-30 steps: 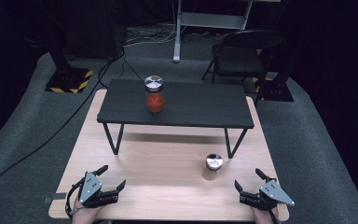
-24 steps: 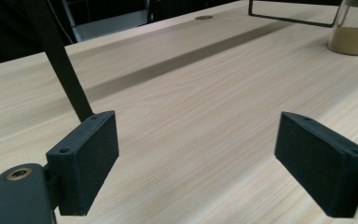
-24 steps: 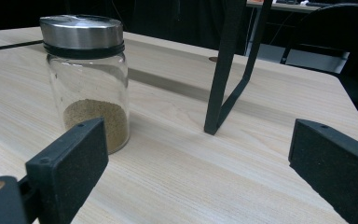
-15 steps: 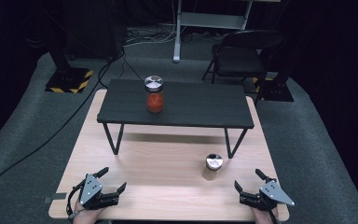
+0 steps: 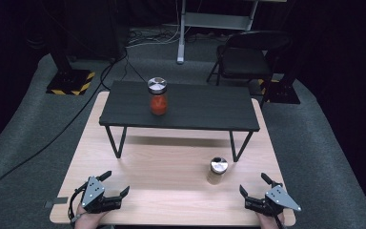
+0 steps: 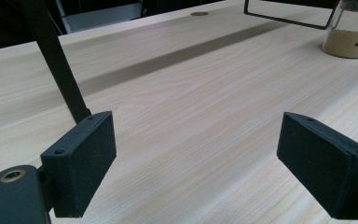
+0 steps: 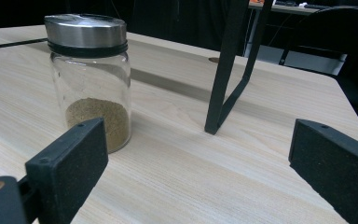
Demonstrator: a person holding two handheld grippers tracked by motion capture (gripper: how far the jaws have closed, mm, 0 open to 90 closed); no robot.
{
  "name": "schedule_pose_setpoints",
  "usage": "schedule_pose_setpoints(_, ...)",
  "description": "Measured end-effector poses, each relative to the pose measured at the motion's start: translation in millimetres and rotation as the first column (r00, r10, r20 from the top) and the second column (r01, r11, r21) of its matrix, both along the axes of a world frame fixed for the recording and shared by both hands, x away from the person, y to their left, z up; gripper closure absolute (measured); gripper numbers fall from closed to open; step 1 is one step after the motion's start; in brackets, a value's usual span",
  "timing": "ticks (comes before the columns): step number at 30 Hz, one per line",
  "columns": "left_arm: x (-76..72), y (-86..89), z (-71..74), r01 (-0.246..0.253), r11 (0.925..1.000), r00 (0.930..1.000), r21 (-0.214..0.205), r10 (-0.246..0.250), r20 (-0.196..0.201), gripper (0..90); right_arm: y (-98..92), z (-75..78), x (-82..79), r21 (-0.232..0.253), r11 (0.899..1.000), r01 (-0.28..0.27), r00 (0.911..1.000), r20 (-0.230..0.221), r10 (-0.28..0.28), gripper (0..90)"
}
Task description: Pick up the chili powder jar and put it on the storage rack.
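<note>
At the near edge of the wooden table (image 5: pixel 171 167), left gripper (image 5: pixel 110 183) sits low with jaws spread wide, nothing between them, just bare wood in the gap. Those jaws have just been opening a bit further. Left hand (image 5: pixel 88 212) at the table's front left corner. Right gripper (image 5: pixel 255 183) at the front right corner, jaws also wide apart and empty, resting low over the wood.

Nearest thing to the right gripper: small glass jar (image 5: pixel 217 171) with a metal lid, upright on the wood, tan powder in the bottom. It stands near the gripper, ahead and toward the middle, not touching; in the right gripper view the jar (image 7: pixel 92 77) sits beyond the one jaw, outside the gap.

Further out: low black shelf (image 5: pixel 195 107) on thin metal legs spans the table's far half. A second jar (image 5: pixel 157 96) with red contents and metal lid stands upright on it, left of centre. Well apart from both grippers.

Beyond the table: black folding chair (image 5: pixel 248 55) on grey carpet.
</note>
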State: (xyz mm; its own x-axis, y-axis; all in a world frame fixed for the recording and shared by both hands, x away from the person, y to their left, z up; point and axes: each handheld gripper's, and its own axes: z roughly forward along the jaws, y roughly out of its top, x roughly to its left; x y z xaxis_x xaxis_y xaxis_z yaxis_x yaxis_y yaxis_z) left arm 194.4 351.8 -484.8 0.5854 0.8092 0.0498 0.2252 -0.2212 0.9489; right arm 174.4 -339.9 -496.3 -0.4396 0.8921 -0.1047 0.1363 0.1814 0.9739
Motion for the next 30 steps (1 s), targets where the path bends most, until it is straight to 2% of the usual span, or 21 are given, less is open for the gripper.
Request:
schedule_pose_setpoints(6,-1.2,-0.7,-0.7,0.000,1.0000,1.0000,0.004,0.000,0.009,11.4,0.7,0.8,0.0,-0.005,1.000,-0.001,1.0000,-0.003,0.001,3.9)
schedule_pose_setpoints(15,0.4,0.6,-0.1,0.002,1.0000,1.0000,-0.003,-0.002,-0.001,11.5,0.6,1.7,0.9,-0.008,1.000,-0.004,1.0000,-0.009,0.004,3.9)
schedule_pose_setpoints(30,-0.2,0.1,-0.3,0.001,1.0000,1.0000,0.001,-0.001,0.004,11.4,-0.1,1.6,1.1,-0.004,1.000,-0.006,0.9999,-0.010,0.006,3.9)
